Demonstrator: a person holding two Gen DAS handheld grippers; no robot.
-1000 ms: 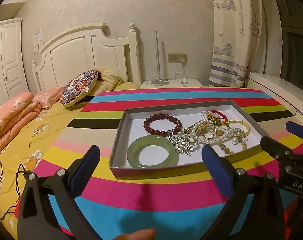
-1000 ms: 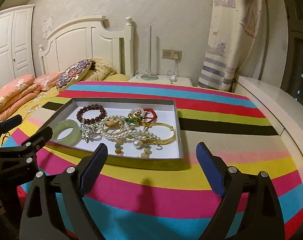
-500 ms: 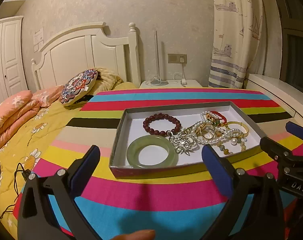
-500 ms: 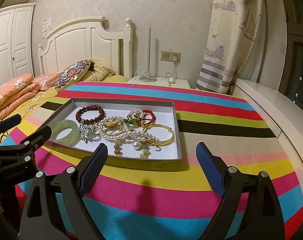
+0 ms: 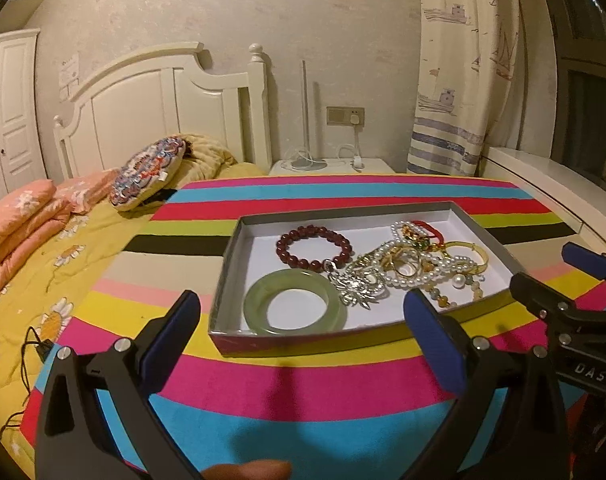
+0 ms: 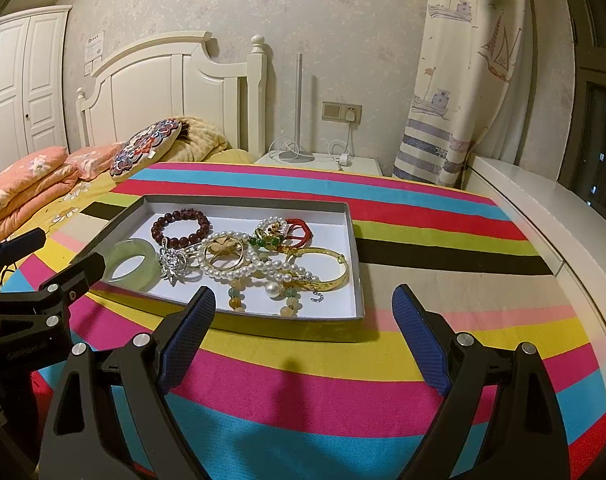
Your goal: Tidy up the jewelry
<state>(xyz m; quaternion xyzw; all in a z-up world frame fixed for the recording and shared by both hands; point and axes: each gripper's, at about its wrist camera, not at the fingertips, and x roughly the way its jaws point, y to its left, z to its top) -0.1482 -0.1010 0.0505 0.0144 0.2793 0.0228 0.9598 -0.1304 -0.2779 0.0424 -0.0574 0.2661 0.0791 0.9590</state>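
Note:
A shallow grey box (image 5: 227,264) (image 6: 353,248) with a white inside sits on the striped cloth. In it lie a green jade bangle (image 5: 295,307) (image 6: 131,265), a dark red bead bracelet (image 5: 314,249) (image 6: 180,225), a silver brooch (image 5: 357,282) (image 6: 174,262), and a tangle of pearl strands (image 5: 419,264) (image 6: 239,258), a gold bangle (image 6: 323,268) and a red cord (image 6: 299,232). My left gripper (image 5: 303,308) is open and empty, just short of the box's near edge. My right gripper (image 6: 305,300) is open and empty at the box's near right corner.
The striped cloth (image 6: 343,380) covers a table beside a bed with yellow bedding (image 5: 43,280) and pillows (image 5: 147,172). A white ledge (image 6: 543,220) runs along the right. A nightstand with a lamp (image 6: 299,152) stands behind.
Both views have shifted slightly, with the box a little lower and closer. Both grippers stay open and the jewelry has not moved.

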